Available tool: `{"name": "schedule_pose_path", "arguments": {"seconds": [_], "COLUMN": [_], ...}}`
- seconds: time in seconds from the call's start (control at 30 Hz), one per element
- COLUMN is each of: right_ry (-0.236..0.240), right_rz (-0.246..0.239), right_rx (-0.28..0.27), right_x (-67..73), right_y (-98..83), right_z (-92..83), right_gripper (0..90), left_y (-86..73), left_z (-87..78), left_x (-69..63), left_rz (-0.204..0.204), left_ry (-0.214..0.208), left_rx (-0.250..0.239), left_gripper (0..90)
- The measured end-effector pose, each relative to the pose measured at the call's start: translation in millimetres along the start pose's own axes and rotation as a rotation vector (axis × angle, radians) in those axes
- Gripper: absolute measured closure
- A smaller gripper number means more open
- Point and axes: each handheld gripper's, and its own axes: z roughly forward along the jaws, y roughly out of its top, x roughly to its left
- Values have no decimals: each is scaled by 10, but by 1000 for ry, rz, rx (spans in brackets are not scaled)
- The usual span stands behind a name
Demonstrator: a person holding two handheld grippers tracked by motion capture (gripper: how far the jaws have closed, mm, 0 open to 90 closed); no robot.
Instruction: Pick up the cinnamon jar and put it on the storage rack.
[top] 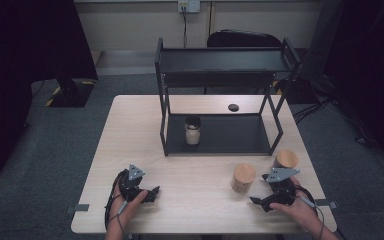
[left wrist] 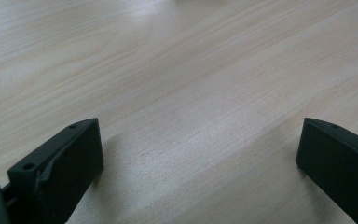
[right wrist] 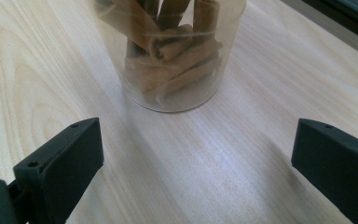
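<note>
Presently, at the near left of the tabletop (top: 130,130), the left gripper (top: 152,192) rests low with fingers (left wrist: 60,163) spread and nothing between them. The black rack (top: 220,100) stands mid-table, a dark-lidded jar (top: 192,130) on its lower shelf. Further right, the right gripper (top: 257,201) also has released fingers (right wrist: 60,161), aimed at the cinnamon jar (right wrist: 170,56) standing just ahead, a second wooden-lidded jar (top: 285,159) close behind. Risk: approaching off-centre, one finger could nudge the clear wall and tip the jar or knock it into its neighbour.
</note>
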Motion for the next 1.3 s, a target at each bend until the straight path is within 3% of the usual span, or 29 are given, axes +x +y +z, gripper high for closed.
{"name": "schedule_pose_path", "arguments": {"seconds": [0.23, 1.3], "right_ry": [-6, 22], "right_rz": [-36, -44], "right_rx": [8, -20], "right_x": [19, 37], "right_y": [45, 200], "right_z": [-4, 67], "right_gripper": [9, 10], "left_y": [0, 0], "left_z": [0, 0], "left_x": [0, 0], "left_rz": [0, 0], "left_ry": [0, 0], "left_rx": [0, 0], "left_gripper": [0, 0]}}
